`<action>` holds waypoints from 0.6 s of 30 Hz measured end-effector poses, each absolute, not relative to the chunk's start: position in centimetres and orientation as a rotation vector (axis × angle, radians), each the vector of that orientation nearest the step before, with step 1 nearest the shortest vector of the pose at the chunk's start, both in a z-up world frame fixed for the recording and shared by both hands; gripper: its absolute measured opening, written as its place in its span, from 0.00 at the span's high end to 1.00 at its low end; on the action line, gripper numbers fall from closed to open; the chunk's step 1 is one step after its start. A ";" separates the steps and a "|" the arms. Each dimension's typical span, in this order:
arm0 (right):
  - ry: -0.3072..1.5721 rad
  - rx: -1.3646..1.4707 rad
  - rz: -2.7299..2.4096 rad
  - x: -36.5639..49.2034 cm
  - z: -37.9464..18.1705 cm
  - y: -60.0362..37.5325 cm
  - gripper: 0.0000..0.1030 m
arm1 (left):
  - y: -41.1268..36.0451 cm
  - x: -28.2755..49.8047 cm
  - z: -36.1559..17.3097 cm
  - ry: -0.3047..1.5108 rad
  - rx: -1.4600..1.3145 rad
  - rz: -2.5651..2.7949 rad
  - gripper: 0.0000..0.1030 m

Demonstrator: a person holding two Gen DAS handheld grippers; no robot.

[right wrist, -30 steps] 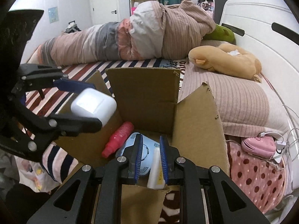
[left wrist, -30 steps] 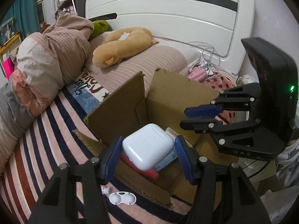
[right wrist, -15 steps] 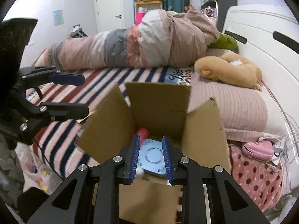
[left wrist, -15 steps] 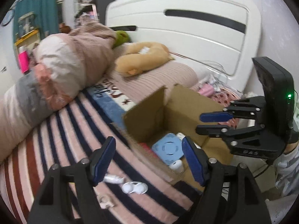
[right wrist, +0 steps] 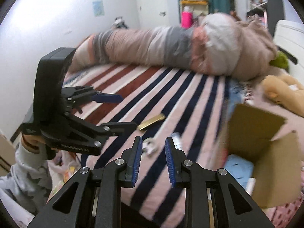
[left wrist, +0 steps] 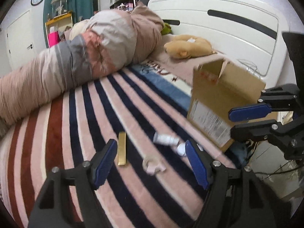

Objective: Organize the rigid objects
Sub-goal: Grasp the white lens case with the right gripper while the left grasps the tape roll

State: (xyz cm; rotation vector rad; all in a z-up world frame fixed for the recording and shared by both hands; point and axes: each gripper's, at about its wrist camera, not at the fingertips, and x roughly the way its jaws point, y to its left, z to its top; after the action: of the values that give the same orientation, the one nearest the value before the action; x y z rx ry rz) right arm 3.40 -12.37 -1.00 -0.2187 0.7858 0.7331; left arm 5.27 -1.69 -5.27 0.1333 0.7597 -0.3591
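Right now the gold bar (left wrist: 121,148) lies flat on the striped blanket (left wrist: 76,117), just ahead of my left gripper (left wrist: 151,161) and beside its left finger, long axis running almost straight away from me along the fingers. A small white bottle (left wrist: 165,139) lies on its side ahead and to the right, near the right finger, its axis crosswise, with a roll of tape (left wrist: 152,164) between the fingers, closest of all. Both of the left gripper's jaws stand wide and hold nothing. My right gripper (right wrist: 153,158) is narrower but parted and empty too, seeing the same pieces further ahead. I judge the left the nearer one. The cardboard box (left wrist: 218,102) stands off to its right.
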 end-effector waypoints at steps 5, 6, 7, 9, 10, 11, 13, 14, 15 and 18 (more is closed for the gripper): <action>0.890 -0.305 0.702 4.6 -5.8 -9.1 0.73 | -0.4 5.8 -9.9 0.806 0.109 -0.364 0.31; 0.913 -0.326 0.677 5.0 -7.1 -8.8 0.73 | -0.2 6.1 -11.0 0.821 0.094 -0.370 0.31; 0.932 -0.342 0.655 5.4 -8.1 -8.6 0.70 | -0.1 6.5 -12.1 0.835 0.072 -0.382 0.31; 0.959 -0.395 0.580 6.5 -10.3 -8.3 0.66 | -0.2 7.1 -13.7 0.851 0.035 -0.402 0.31; 0.962 -0.419 0.533 7.0 -11.3 -8.4 0.63 | -0.3 7.4 -14.4 0.861 0.021 -0.412 0.31; 0.966 -0.430 0.508 7.6 -11.8 -8.3 0.56 | -0.5 7.8 -15.2 0.871 0.012 -0.419 0.31; 0.983 -0.447 0.456 8.6 -13.1 -8.5 0.51 | -1.2 8.7 -16.5 0.886 0.005 -0.433 0.31; 0.998 -0.452 0.440 9.0 -13.7 -8.5 0.50 | -1.5 8.9 -16.8 0.890 0.006 -0.436 0.31; 1.005 -0.462 0.426 9.3 -14.1 -8.5 0.50 | -1.8 9.3 -17.2 0.892 0.007 -0.439 0.31; 1.007 -0.490 0.394 9.9 -15.0 -8.7 0.50 | -2.6 10.0 -17.7 0.886 0.014 -0.423 0.35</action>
State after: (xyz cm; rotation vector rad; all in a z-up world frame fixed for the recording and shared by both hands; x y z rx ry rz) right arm 9.94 -8.67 -15.02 -0.4903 1.0071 0.3938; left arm 9.97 -2.56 -17.73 0.0145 0.8858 -0.4227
